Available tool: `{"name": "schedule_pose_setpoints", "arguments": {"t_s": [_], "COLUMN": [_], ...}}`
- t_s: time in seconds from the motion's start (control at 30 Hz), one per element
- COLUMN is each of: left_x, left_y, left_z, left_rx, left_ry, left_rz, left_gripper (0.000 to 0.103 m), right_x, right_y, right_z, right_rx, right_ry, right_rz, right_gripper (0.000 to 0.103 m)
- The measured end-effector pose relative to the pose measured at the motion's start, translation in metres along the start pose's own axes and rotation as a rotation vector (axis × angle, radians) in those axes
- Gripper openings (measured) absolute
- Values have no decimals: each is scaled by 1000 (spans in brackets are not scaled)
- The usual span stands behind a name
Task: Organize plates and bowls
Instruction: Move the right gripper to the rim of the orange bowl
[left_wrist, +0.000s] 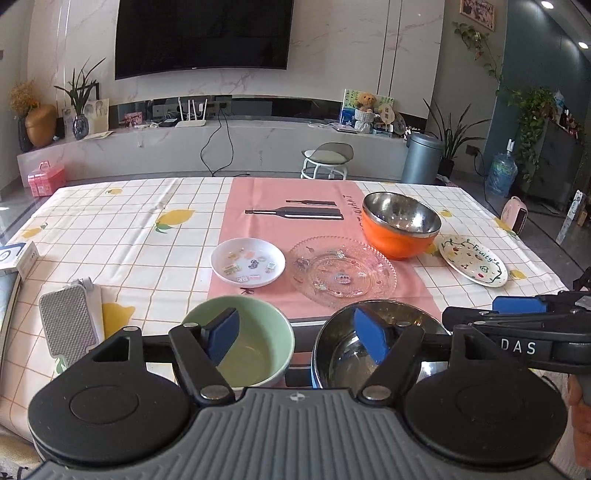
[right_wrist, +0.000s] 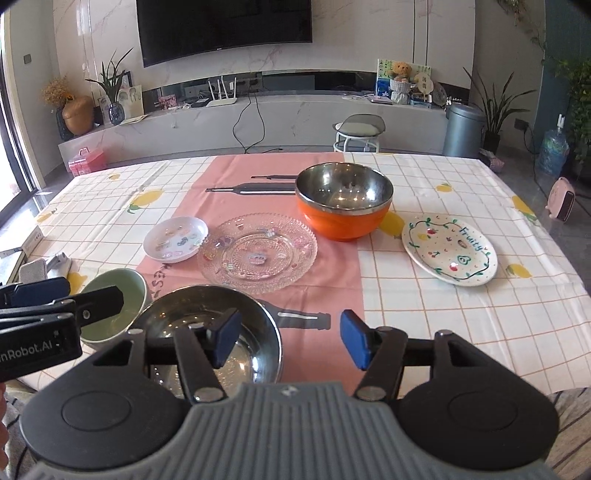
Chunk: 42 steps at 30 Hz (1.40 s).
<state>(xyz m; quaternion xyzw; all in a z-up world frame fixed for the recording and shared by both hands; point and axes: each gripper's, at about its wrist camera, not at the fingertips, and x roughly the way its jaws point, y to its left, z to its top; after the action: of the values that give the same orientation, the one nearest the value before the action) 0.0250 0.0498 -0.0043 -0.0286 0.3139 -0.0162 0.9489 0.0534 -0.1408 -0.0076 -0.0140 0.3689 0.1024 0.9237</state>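
I am holding my left gripper open above the green bowl and steel bowl at the worktop's near edge. My right gripper is hovering open beside the steel bowl. Orange bowl, glass plate, small white dish and fruit plate are sitting farther back.

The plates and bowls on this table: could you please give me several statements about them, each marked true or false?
1. The orange bowl with a steel lining stands on the pink runner. True.
2. The clear glass plate is stacked on the white "Fruity" plate. False: they lie apart.
3. The pale green bowl sits left of the plain steel bowl. True.
4. The left gripper is shut on the green bowl. False: it is open.
5. The small white sticker dish lies upside down. False: it lies right way up.
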Motion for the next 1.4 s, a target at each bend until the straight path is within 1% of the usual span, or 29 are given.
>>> {"name": "schedule_pose_setpoints", "arguments": {"t_s": [0.07,0.13,0.23,0.33,0.47,0.6,0.67,0.7,0.77,0.8,0.87,0.97,1.03,1.13,1.27,1.33,1.4], "left_x": [1,1,2,4,6,4,2,0,-6,-9,-12,-7,-3,3,14,22,31], "left_y": [-4,-8,-12,-14,-16,-18,-17,-16,-16,-17,-21,-18,-15,-16,-19,-21,-21], "left_z": [-2,-3,-5,-6,-7,-4,0,3,10,14,24,38,48,61,79,87,95], "left_rx": [26,49,65,70,61,58,31,6,-20,-24,-28,-79,-91,-69,-44,-42,-37], "left_ry": [-5,-10,-9,-1,15,25,37,41,27,13,-9,-6,1,-1,-16,-32,-22], "left_rz": [19,35,60,65,88,82,56,29,-27,-33,-19,-8,1,25,49,76,94], "left_gripper": [87,87,88,88,88,88,88,88,88,88,88,88,88,88,88,88,88], "right_x": [0,0,2,3,4,3,4,4,3,2,0,-1,0,4,12,17,21], "right_y": [0,1,1,-2,-4,-8,-11,-12,-16,-19,-27,-43,-54,-70,-88,-94,-96], "right_z": [0,-1,-1,-3,-5,-4,-4,-3,0,3,9,21,28,36,54,64,75], "right_rx": [-18,-32,-41,-30,-37,-21,-16,-14,-8,-3,11,43,54,64,106,119,129], "right_ry": [-5,-8,6,6,7,6,12,14,12,7,-5,-24,-30,-31,-30,-37,-60], "right_rz": [-26,-48,-86,-97,-105,-89,-84,-83,-87,-89,-90,-105,-126,-154,-155,-160,-205], "right_gripper": [70,73,74,82,83,85,85,85,85,85,85,85,85,85,85,85,85]}}
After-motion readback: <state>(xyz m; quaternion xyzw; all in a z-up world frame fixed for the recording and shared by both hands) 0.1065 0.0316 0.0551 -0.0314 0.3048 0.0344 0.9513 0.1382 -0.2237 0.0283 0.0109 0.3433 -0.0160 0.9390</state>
